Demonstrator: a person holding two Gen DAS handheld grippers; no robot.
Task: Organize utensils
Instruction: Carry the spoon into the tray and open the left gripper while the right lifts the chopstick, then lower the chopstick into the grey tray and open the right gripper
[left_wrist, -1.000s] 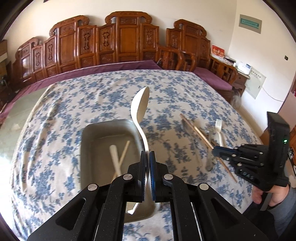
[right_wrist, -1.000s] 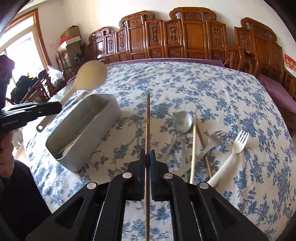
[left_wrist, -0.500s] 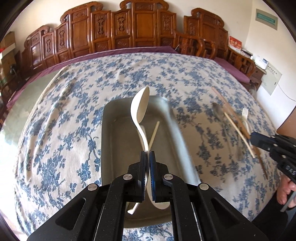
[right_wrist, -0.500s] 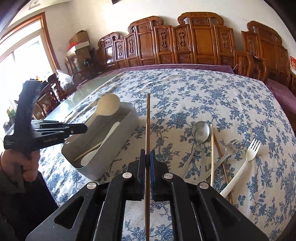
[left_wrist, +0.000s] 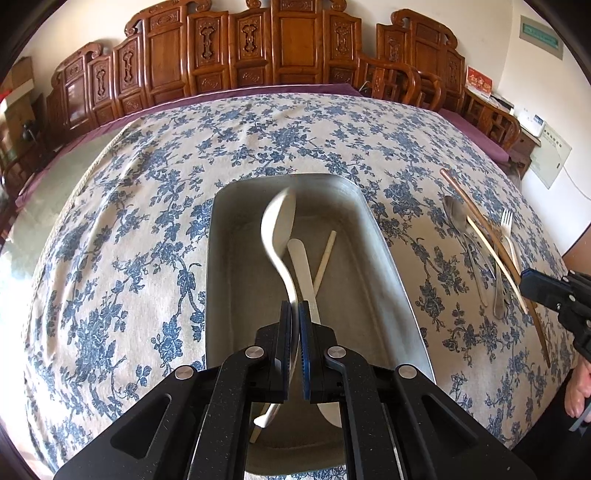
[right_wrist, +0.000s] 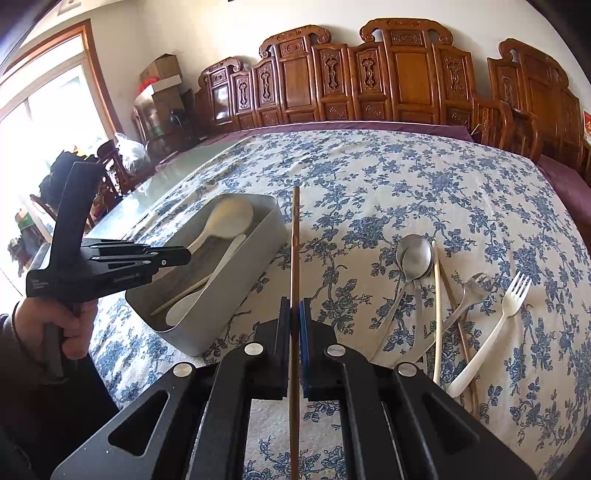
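My left gripper (left_wrist: 294, 306) is shut on the handle of a cream serving spoon (left_wrist: 279, 218), whose bowl hangs low inside the grey metal tray (left_wrist: 384, 251). A cream flat utensil (left_wrist: 301, 266) and a pale chopstick (left_wrist: 325, 258) lie crossed on the tray floor. My right gripper (right_wrist: 294, 302) is shut on a brown chopstick (right_wrist: 294, 240), held above the cloth just right of the tray (right_wrist: 229, 295). The right wrist view shows the left gripper (right_wrist: 186, 254) over the tray's near end, with the spoon (right_wrist: 229, 221) reaching toward its far end.
On the blue-flowered tablecloth to the right lie metal spoons (right_wrist: 415, 254), a pale chopstick (right_wrist: 437, 295), a metal fork (right_wrist: 472, 288), a brown chopstick (right_wrist: 461, 332) and a white fork (right_wrist: 506, 314). Carved wooden chairs line the far side. A person's hand (right_wrist: 70, 325) grips the left tool.
My left gripper has come down and forward over the tray, so the cream spoon now sits inside it instead of above its rim. The right gripper has kept still with its chopstick.
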